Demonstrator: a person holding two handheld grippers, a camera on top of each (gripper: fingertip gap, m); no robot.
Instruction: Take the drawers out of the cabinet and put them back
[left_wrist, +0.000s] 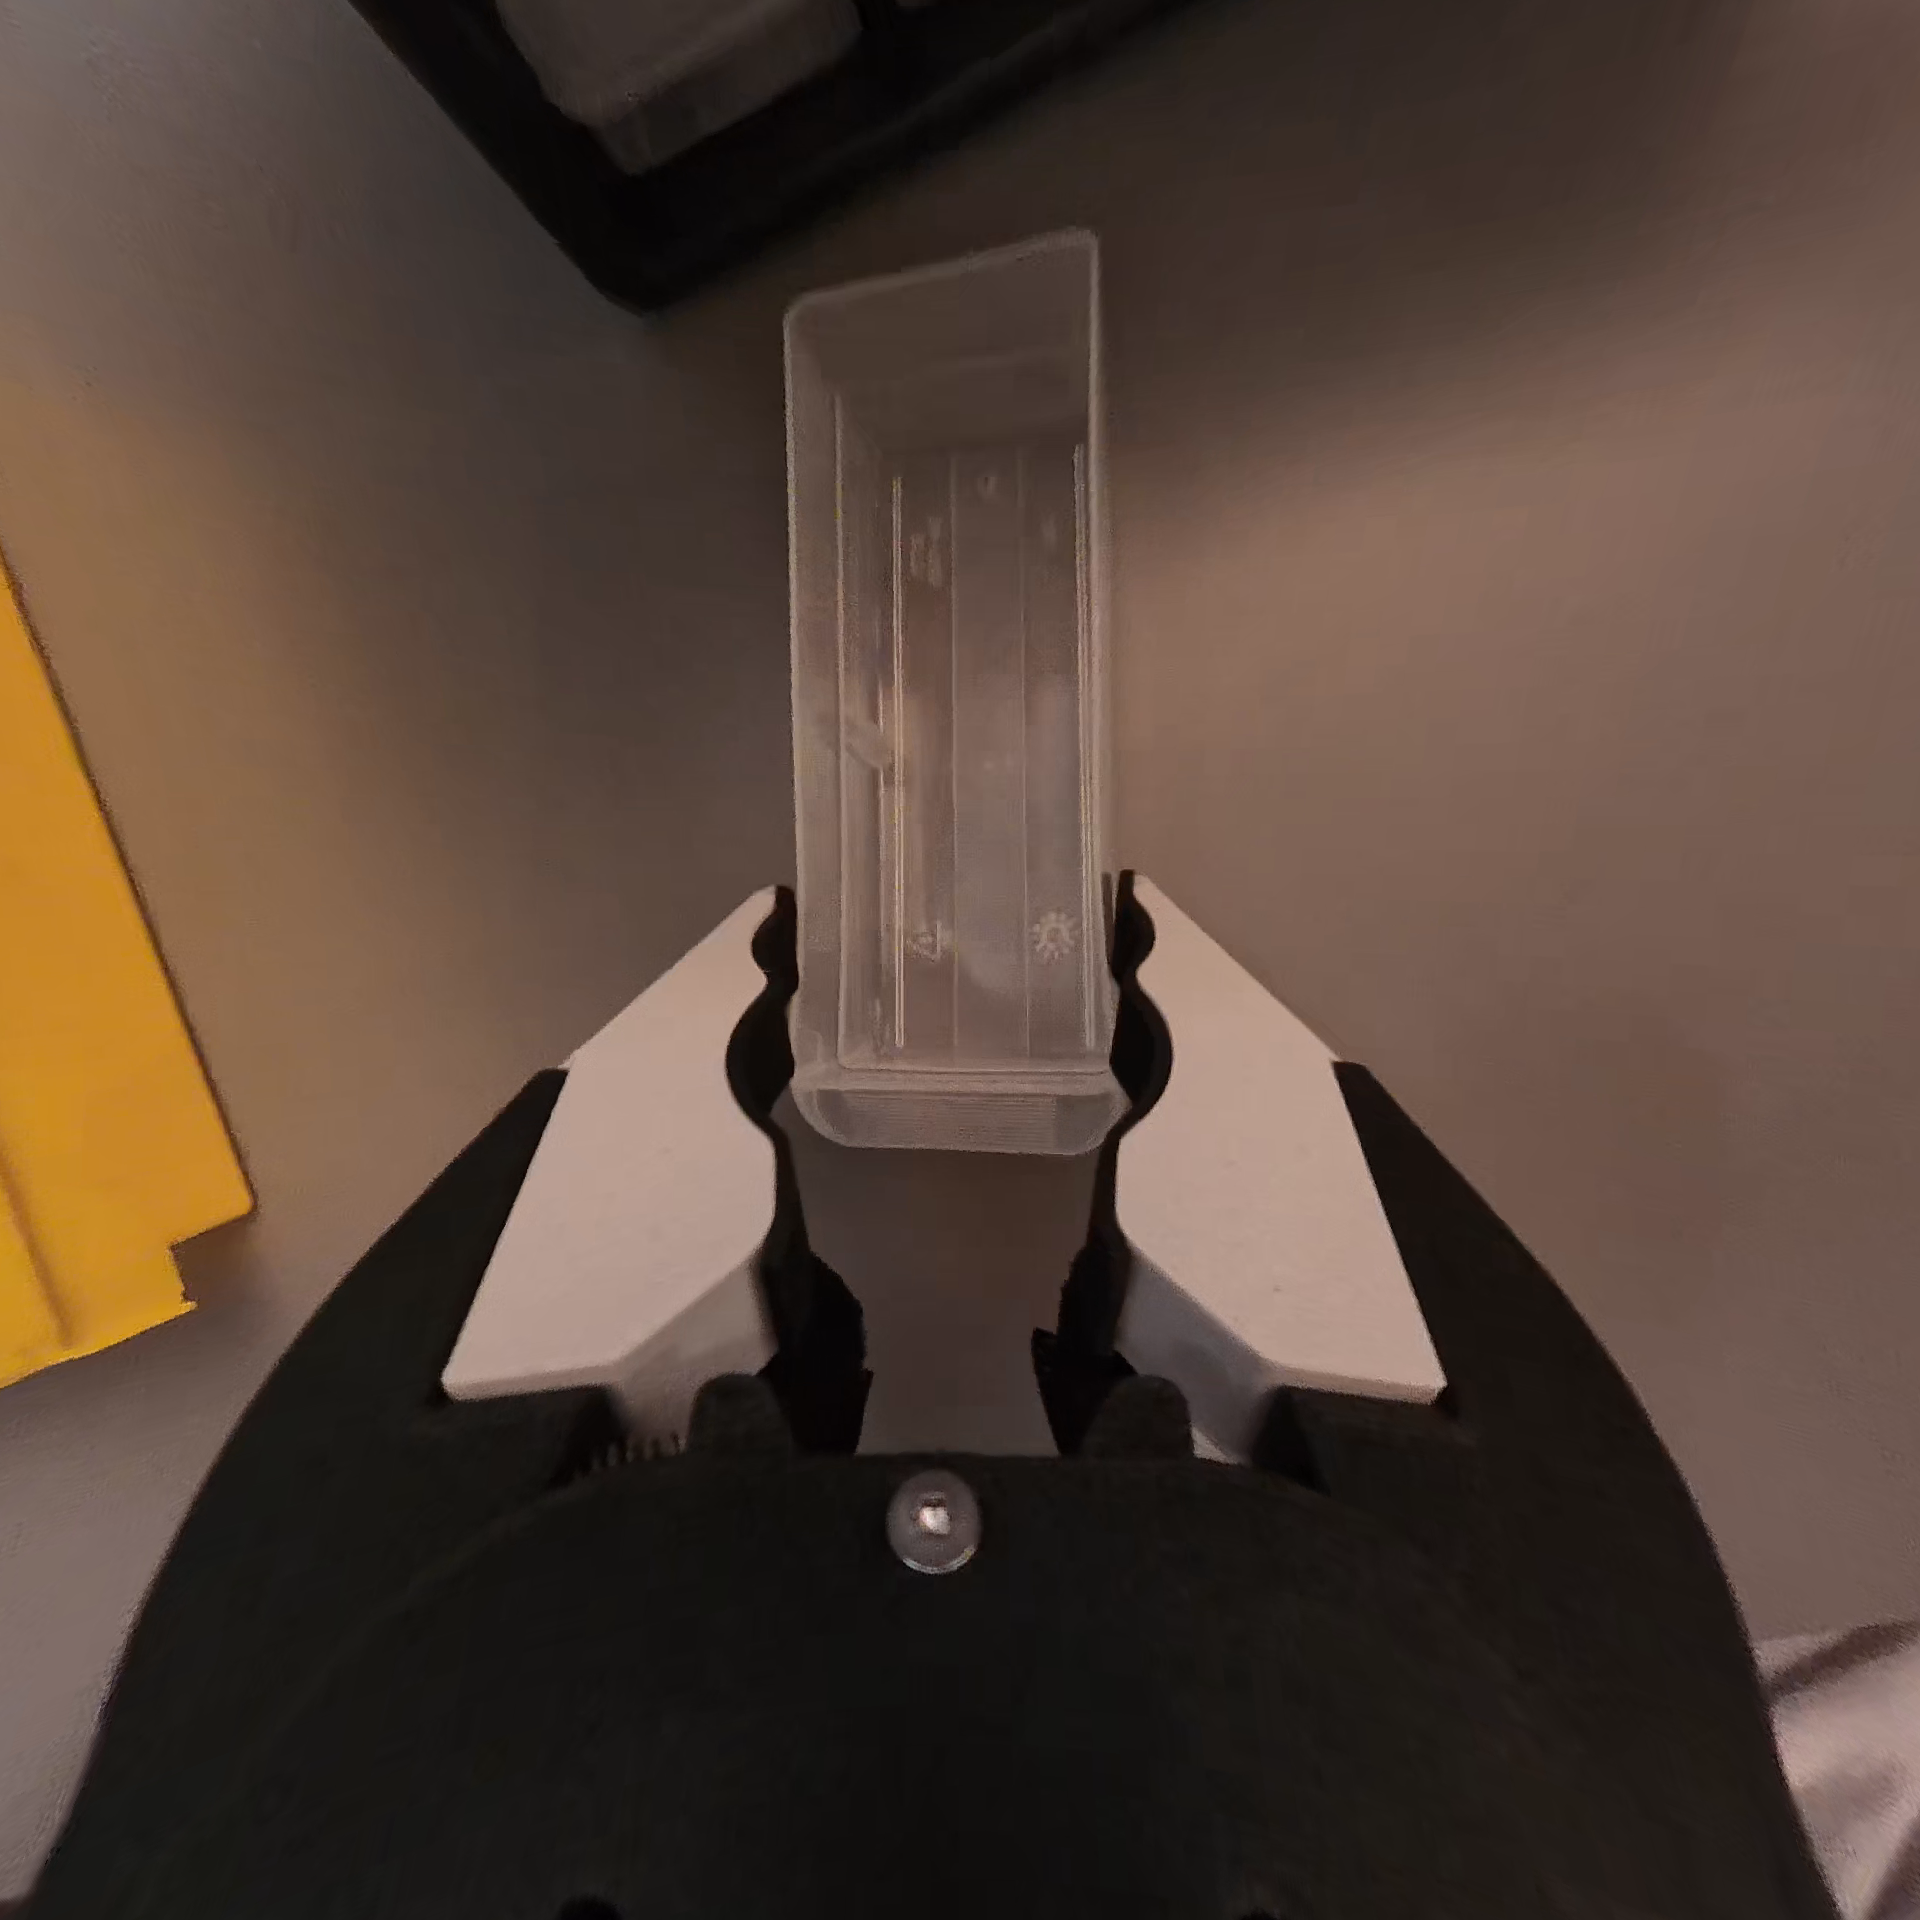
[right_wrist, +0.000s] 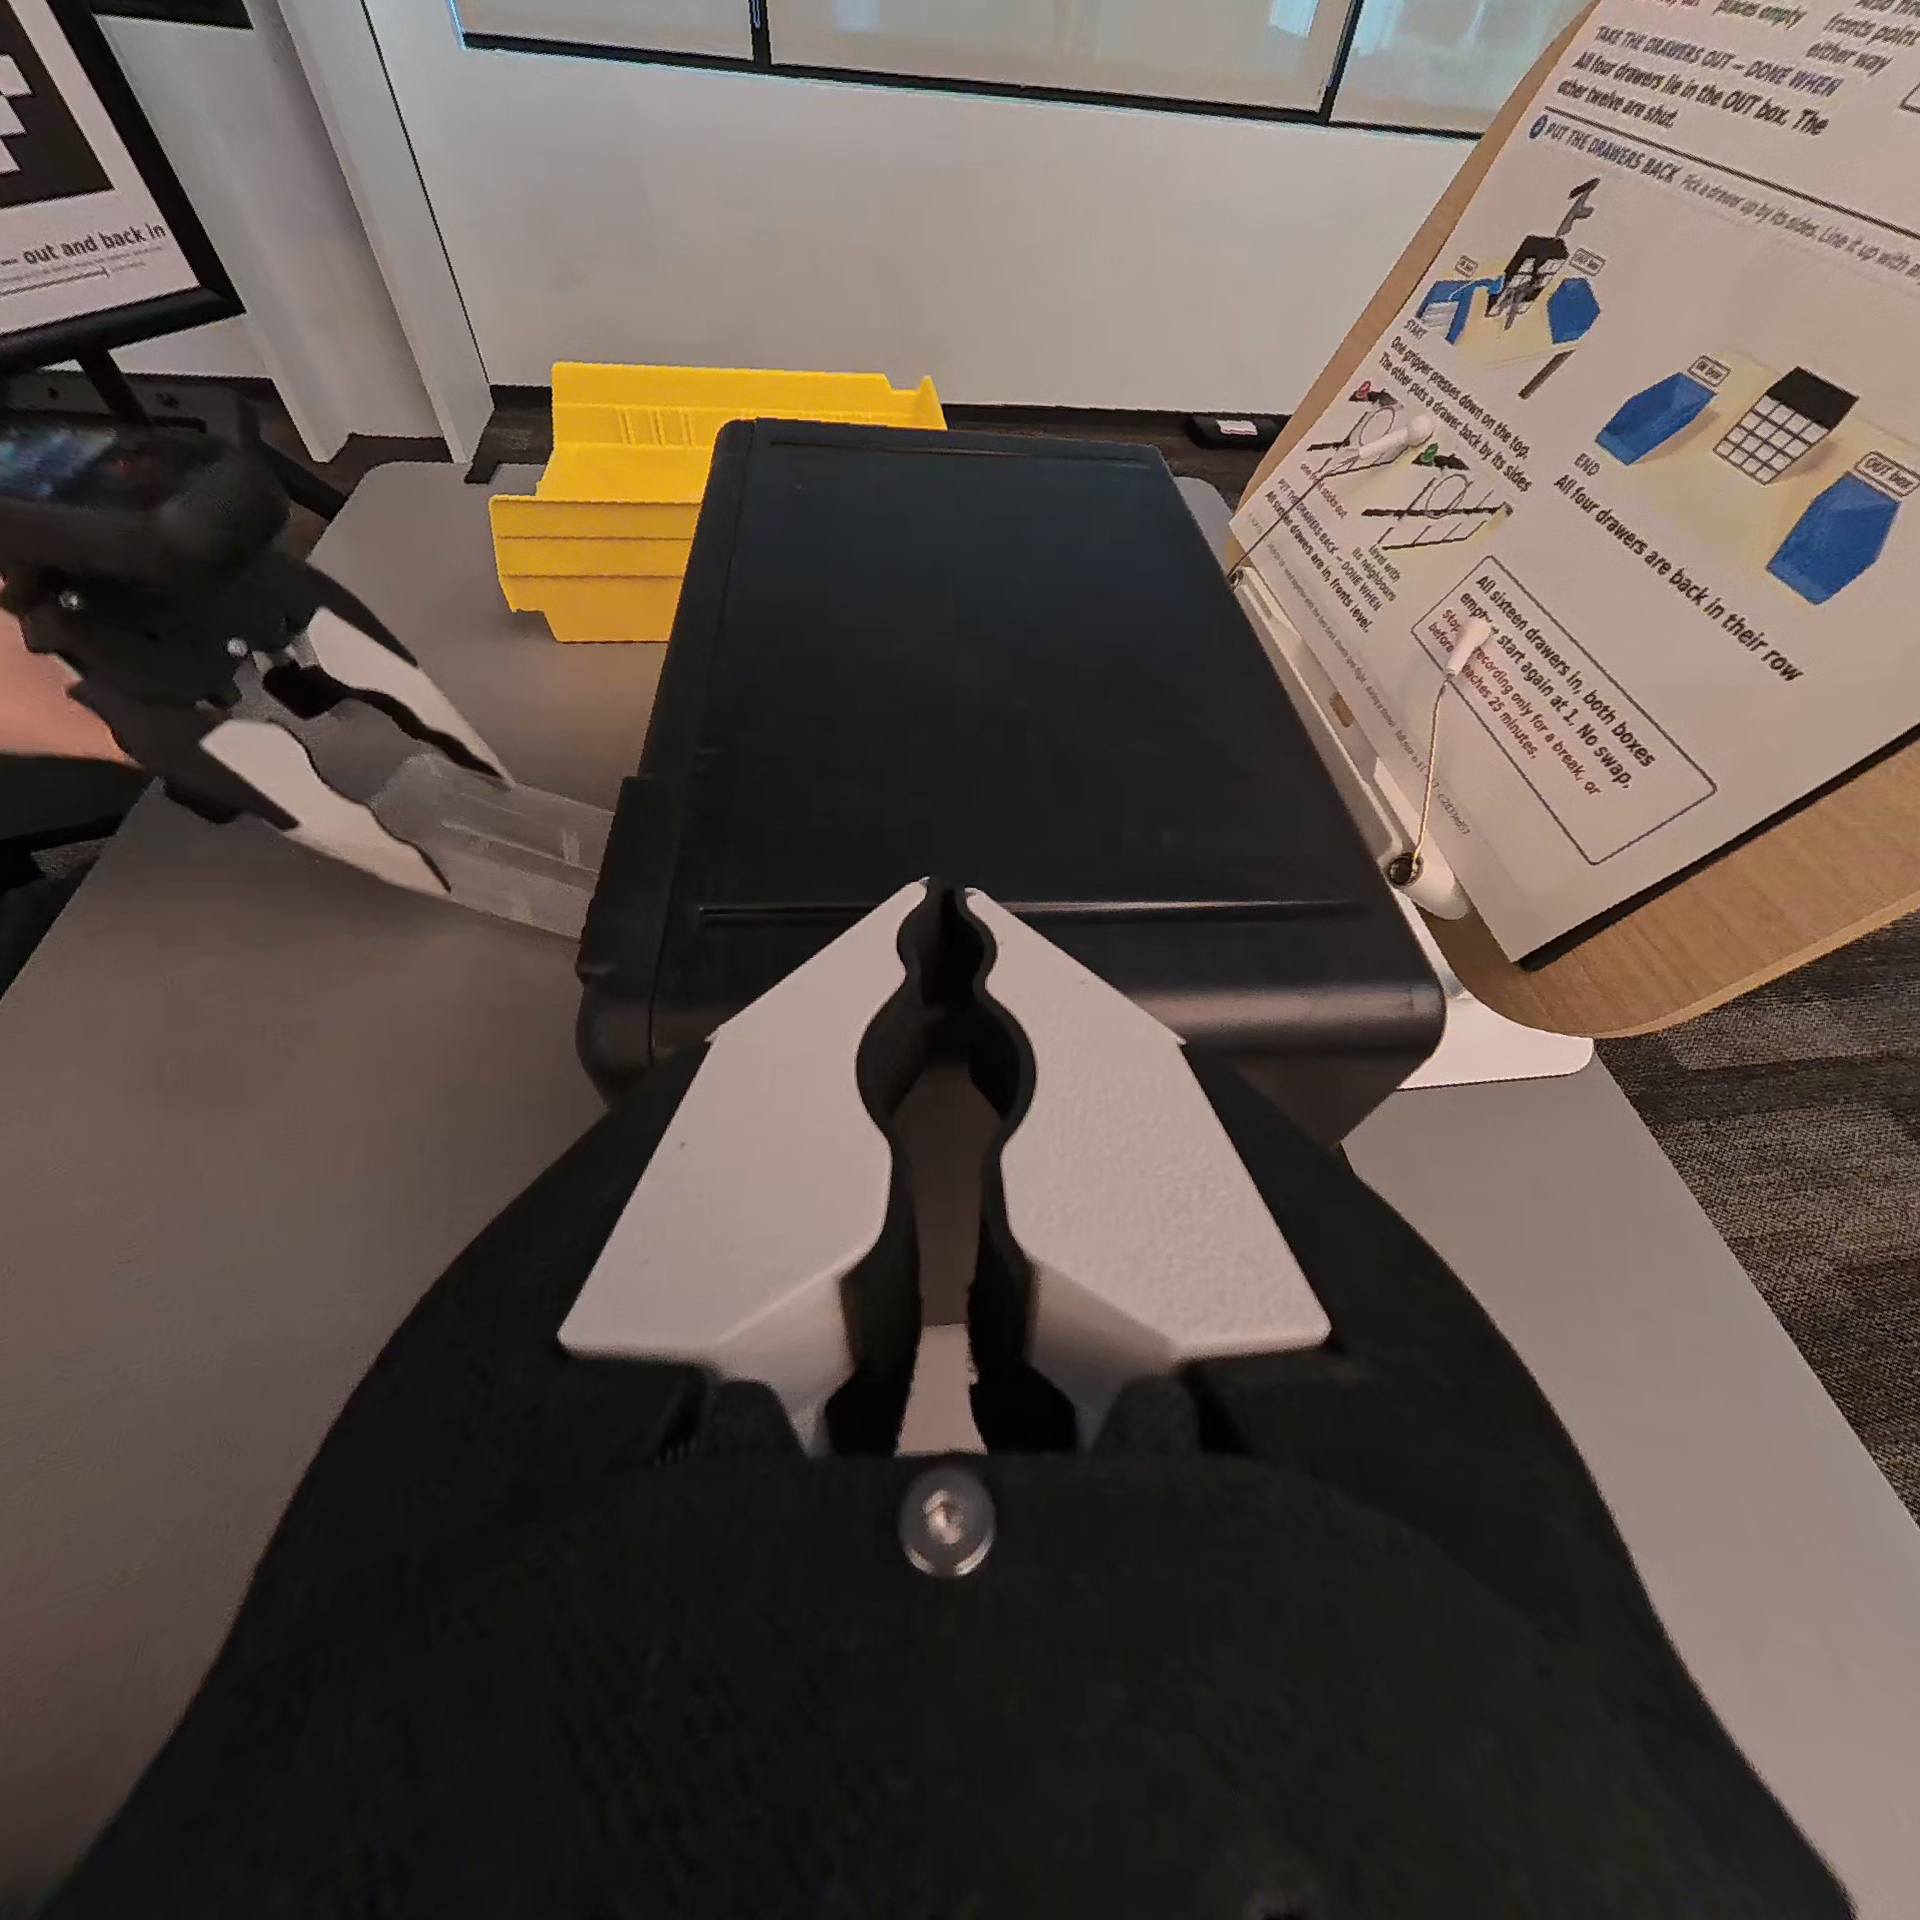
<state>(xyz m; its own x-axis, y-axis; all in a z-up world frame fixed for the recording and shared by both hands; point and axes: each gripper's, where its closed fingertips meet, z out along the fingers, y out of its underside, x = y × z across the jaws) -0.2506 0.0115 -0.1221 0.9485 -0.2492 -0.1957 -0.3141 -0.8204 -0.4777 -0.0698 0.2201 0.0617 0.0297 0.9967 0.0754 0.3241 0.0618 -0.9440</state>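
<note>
Your left gripper (left_wrist: 951, 997) clamps one clear drawer (left_wrist: 945, 665) by its sides near the front end, over the table (left_wrist: 1455, 727) beside the cabinet (right_wrist: 997, 707). Your right gripper (right_wrist: 948, 914) is pinched closed, seemingly resting on the cabinet top. Held so far back, the drawer could tip or jam at its slot. One yellow bin (right_wrist: 644, 520) and one instruction board (right_wrist: 1662, 468) are in sight.

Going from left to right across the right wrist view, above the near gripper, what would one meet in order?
The left gripper shut on a clear drawer → the yellow bin → the black cabinet → the instruction board on its stand. The right gripper, shut and empty, sits over the cabinet's near edge, so I leave it out.
</note>
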